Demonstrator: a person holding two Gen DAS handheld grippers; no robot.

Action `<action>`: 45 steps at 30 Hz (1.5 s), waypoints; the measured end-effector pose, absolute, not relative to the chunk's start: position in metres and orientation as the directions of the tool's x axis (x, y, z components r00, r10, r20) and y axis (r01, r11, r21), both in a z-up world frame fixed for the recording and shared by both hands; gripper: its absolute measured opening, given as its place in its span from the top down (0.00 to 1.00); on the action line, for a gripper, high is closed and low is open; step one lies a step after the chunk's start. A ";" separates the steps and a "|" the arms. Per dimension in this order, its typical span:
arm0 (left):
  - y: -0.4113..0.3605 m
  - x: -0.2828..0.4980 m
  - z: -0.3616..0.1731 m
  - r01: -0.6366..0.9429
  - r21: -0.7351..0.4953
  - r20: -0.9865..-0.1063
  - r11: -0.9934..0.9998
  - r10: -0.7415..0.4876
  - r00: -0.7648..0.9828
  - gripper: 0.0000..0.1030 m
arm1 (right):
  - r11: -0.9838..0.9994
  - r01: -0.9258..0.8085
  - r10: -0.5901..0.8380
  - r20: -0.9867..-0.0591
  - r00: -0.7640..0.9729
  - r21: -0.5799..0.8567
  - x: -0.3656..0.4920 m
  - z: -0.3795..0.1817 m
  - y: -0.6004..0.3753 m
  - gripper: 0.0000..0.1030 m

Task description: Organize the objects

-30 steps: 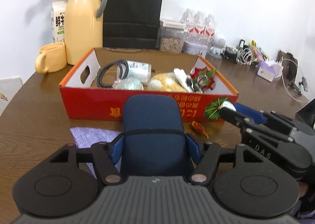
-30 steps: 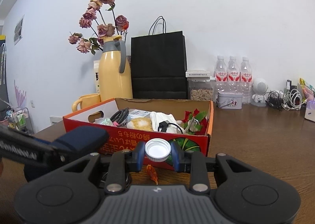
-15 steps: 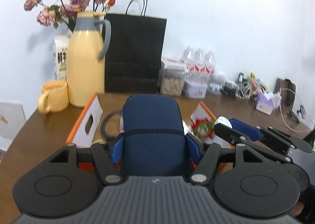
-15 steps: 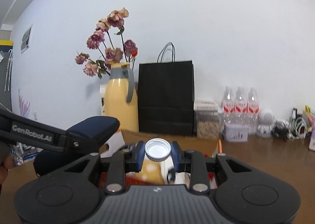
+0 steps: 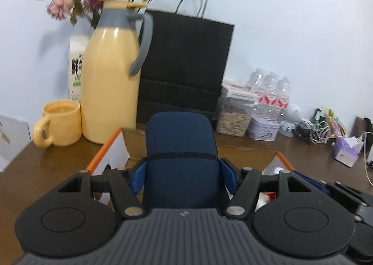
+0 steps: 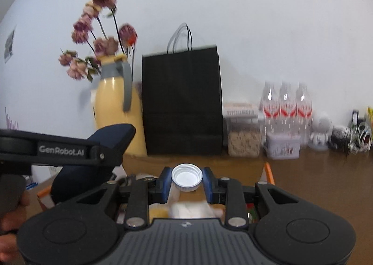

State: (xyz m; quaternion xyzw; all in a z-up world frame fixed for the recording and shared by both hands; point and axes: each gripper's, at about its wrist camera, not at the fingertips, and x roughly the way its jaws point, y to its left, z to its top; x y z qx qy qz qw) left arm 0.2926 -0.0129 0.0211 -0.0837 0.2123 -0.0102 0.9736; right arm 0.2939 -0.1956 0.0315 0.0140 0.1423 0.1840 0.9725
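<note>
My left gripper (image 5: 181, 171) is shut on a dark blue case (image 5: 180, 157), held above the near left part of the red cardboard box (image 5: 109, 148). The case and the left gripper also show in the right wrist view (image 6: 105, 146) at the left. My right gripper (image 6: 187, 181) is shut on a white bottle cap (image 6: 187, 177), held over the box (image 6: 269, 171), above the white and yellow items inside it. Most of the box's contents are hidden behind the grippers.
Behind the box stand a yellow thermos jug (image 5: 112, 81) with dried flowers, a yellow mug (image 5: 59, 126), a milk carton, a black paper bag (image 5: 184, 67), a cereal jar (image 5: 233, 116), a tin, three water bottles (image 5: 270, 92) and tangled cables at the right.
Both grippers have risen and moved forward, from in front of the box to over it. Each still holds its object.
</note>
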 end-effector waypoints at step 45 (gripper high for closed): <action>0.004 0.227 0.013 -0.047 -0.133 -0.199 0.990 0.020 0.980 0.00 | 0.941 -0.336 0.333 -0.253 0.908 0.031 0.259 0.029 -0.201 0.00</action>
